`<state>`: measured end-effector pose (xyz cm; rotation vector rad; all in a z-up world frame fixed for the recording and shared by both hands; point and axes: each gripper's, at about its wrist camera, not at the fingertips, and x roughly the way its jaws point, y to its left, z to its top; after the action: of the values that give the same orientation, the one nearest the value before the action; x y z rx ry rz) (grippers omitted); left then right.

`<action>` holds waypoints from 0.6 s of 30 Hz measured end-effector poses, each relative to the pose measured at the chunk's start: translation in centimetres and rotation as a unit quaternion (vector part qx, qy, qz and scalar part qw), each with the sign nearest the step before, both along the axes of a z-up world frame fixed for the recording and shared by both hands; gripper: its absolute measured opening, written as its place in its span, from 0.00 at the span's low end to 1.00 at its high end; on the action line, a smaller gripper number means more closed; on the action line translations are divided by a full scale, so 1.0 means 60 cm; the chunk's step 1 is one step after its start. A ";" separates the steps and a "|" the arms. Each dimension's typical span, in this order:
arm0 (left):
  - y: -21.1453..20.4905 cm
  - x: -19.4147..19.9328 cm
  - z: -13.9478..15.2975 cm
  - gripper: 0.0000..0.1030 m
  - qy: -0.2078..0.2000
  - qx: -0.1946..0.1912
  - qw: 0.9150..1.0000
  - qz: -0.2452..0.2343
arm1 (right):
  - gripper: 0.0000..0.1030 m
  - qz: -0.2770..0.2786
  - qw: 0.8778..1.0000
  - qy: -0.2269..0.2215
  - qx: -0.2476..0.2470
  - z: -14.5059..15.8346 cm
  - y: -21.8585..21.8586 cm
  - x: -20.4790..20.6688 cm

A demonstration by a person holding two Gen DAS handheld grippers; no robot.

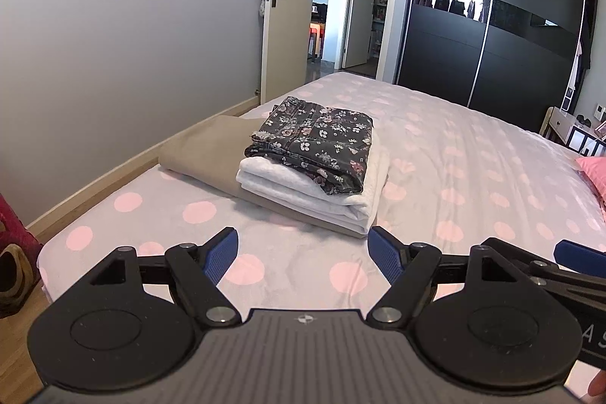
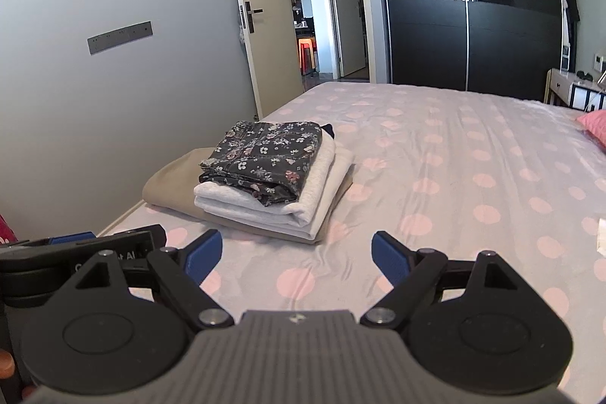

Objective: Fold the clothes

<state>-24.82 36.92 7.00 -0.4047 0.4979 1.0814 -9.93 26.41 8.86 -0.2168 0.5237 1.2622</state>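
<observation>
Both grippers hover low over the near edge of the bed, jaws spread wide with nothing between them: the left gripper (image 1: 303,254) and the right gripper (image 2: 296,254) each frame bare polka-dot bedsheet (image 1: 473,154). Just ahead sits the folded stack: floral dark garment (image 1: 318,142) on top, white folded cloth (image 1: 303,195) under it, beige folded cloth (image 1: 204,150) at the bottom, near the bed's left side. Only the right wrist view shows what may be a dark item (image 2: 328,130) behind the stack. A pink pillow (image 2: 594,125) is cut off at the frame edge.
</observation>
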 end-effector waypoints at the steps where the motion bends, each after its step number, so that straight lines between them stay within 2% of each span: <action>1: 0.000 0.000 0.001 0.73 0.000 0.000 1.000 0.001 | 0.85 0.001 1.000 -0.002 0.000 0.000 -0.002 -0.001; 6: -0.007 -0.001 0.002 0.73 -0.002 0.000 1.000 0.000 | 0.85 0.001 1.000 0.010 0.002 0.000 -0.010 0.003; 18: -0.028 -0.004 0.014 0.72 -0.007 0.007 1.000 -0.008 | 0.85 -0.002 1.000 -0.001 0.011 0.013 -0.034 -0.001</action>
<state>-25.08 35.26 7.84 -0.3939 0.4804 1.0650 -9.99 24.39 9.63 -0.1974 0.5076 1.2625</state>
